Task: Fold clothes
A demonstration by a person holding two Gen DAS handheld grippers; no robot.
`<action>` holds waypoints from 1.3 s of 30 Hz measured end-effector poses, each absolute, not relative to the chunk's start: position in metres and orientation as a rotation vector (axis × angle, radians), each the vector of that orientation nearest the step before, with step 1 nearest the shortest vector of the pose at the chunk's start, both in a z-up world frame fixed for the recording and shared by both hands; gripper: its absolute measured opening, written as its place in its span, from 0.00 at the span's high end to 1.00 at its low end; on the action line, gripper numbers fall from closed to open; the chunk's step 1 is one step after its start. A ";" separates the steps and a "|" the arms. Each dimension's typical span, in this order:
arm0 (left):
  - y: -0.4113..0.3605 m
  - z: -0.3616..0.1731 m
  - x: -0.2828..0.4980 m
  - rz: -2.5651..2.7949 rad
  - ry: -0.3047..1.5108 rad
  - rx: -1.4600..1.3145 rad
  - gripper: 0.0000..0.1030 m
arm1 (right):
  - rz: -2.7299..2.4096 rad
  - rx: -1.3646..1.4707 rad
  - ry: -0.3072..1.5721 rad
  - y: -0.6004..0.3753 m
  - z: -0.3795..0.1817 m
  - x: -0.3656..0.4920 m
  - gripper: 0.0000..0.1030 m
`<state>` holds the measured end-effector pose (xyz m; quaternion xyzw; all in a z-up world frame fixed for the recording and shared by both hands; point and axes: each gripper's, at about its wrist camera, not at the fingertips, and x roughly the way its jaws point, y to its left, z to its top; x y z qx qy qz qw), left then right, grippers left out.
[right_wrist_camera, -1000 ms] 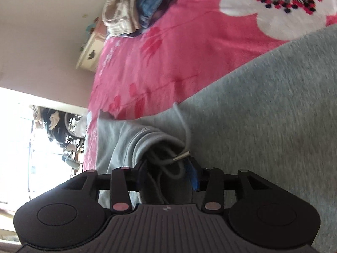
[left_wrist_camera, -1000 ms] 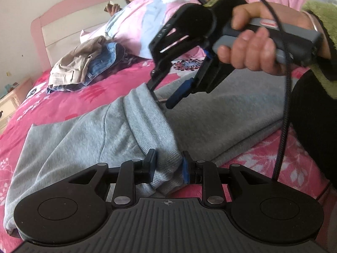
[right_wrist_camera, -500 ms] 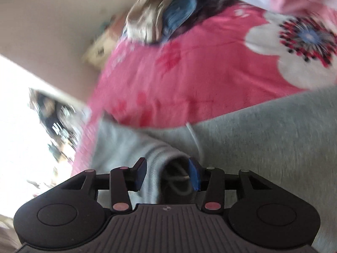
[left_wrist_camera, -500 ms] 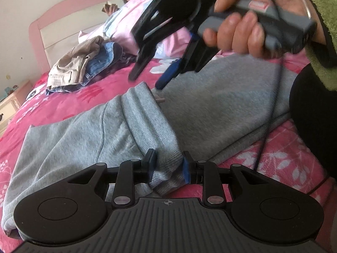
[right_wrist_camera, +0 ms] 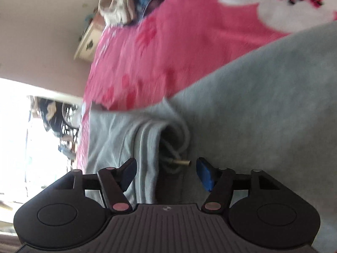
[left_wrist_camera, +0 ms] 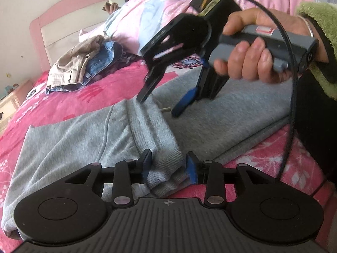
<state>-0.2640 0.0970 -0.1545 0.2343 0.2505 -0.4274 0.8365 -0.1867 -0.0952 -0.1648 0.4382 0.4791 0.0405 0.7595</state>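
Left tool (left_wrist_camera: 169, 165) opening over sweatpants (left_wrist_camera: 160, 135) — no legible writing.

My grey sweatpants (left_wrist_camera: 88, 139) lie on a pink floral bedspread (left_wrist_camera: 63, 107); my gripper pads (right_wrist_camera: 203, 177) are blue; my sleeve (left_wrist_camera: 320, 21) green.

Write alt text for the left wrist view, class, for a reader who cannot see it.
The left claw, opening, straddles the ribbed waistband of grey sweatpants on a pink floral bed. Beyond it, a hand holds the right claw, also opening, over the same waistband.
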 end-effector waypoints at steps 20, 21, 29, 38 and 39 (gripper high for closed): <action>0.087 -0.167 -0.273 -0.872 0.472 0.614 0.57 | 0.083 0.729 0.988 -0.055 -0.159 -0.173 0.28; 0.087 -0.167 -0.273 -0.873 0.471 0.615 0.57 | 0.079 0.722 0.985 -0.055 -0.159 -0.174 0.33; 0.089 -0.162 -0.272 -0.876 0.441 0.594 0.70 | 0.095 0.726 0.956 -0.057 -0.150 -0.176 0.70; 0.100 -0.136 -0.261 -0.881 0.473 0.461 0.77 | 0.143 0.759 0.933 -0.058 -0.126 -0.177 0.79; 0.101 -0.133 -0.260 -0.885 0.474 0.448 0.77 | 0.146 0.764 0.932 -0.059 -0.123 -0.177 0.80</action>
